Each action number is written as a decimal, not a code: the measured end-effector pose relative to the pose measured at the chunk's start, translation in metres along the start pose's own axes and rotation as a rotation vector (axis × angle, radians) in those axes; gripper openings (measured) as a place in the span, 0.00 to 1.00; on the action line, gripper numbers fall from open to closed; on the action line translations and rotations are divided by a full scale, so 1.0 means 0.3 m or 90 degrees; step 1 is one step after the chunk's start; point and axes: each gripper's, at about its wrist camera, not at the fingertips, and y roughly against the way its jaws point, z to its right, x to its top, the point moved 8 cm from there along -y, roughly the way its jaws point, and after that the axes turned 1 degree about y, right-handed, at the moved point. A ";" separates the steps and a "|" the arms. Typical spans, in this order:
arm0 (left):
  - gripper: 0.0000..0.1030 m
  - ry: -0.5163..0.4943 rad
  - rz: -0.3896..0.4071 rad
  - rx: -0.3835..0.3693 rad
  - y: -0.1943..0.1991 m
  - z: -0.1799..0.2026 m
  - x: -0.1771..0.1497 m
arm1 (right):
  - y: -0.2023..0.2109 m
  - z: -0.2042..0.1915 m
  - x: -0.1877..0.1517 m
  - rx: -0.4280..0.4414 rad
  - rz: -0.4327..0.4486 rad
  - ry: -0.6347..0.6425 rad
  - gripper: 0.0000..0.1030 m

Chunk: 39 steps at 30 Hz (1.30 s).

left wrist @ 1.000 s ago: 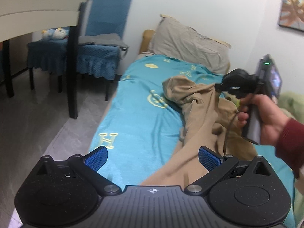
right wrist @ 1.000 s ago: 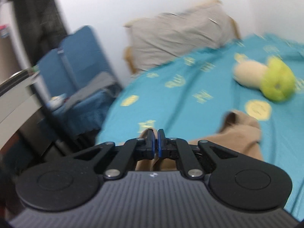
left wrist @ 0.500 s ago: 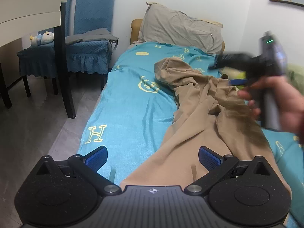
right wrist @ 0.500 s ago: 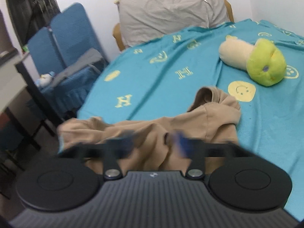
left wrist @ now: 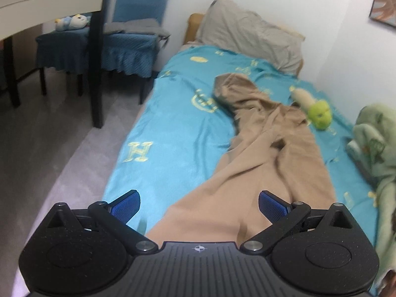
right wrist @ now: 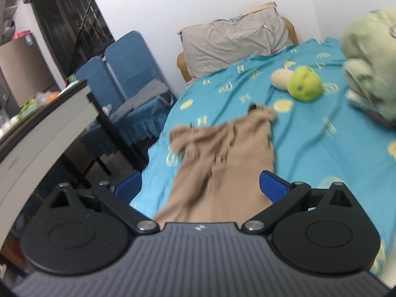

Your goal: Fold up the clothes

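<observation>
Yellow "H" print (left wrist: 137, 151) on teal bedsheet (left wrist: 173, 128); both tongs agape.

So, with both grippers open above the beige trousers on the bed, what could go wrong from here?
1. The beige trousers lie bunched and twisted, so closing the left gripper or right gripper may catch several layers and fold them crooked.
2. The green plush toy lies close to the cloth; pulling the fabric might drag it.
3. The trousers reach the edge of the turquoise bedsheet and may slide off.

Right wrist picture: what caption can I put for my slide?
Open right gripper above tan trousers on a turquoise bedsheet, green plush toy beyond.
</observation>
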 end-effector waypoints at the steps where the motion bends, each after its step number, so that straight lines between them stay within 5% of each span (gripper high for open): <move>1: 1.00 -0.014 -0.016 0.005 0.005 -0.004 -0.002 | 0.023 0.009 -0.028 -0.014 -0.005 0.011 1.00; 8: 1.00 -0.047 -0.135 -0.011 0.001 -0.118 0.035 | 0.009 0.070 -0.080 -0.064 -0.033 0.016 1.00; 13: 0.96 -0.080 -0.238 -0.109 -0.032 -0.257 0.004 | -0.065 0.118 -0.104 -0.055 -0.074 -0.037 1.00; 17: 0.86 -0.007 -0.298 -0.187 -0.048 -0.342 -0.054 | -0.083 0.134 -0.101 -0.043 -0.079 -0.081 1.00; 21: 0.73 -0.043 -0.325 -0.241 -0.024 -0.306 -0.102 | -0.092 0.148 -0.099 -0.043 -0.081 -0.106 1.00; 24: 0.36 -0.115 -0.364 -0.223 -0.001 -0.264 -0.147 | -0.098 0.156 -0.104 -0.040 -0.088 -0.122 1.00; 25: 0.21 -0.142 -0.366 -0.210 0.007 -0.249 -0.150 | -0.099 0.157 -0.105 -0.039 -0.090 -0.126 1.00; 28: 0.03 -0.222 -0.366 -0.187 0.052 -0.184 -0.145 | -0.100 0.171 -0.115 -0.048 -0.094 -0.129 1.00; 35: 0.01 -0.411 -0.254 -0.146 0.302 0.132 -0.082 | -0.081 0.240 -0.134 -0.066 -0.091 -0.183 1.00; 39: 0.01 -0.476 -0.221 -0.174 0.384 0.365 -0.166 | -0.098 0.269 -0.141 -0.079 -0.094 -0.193 1.00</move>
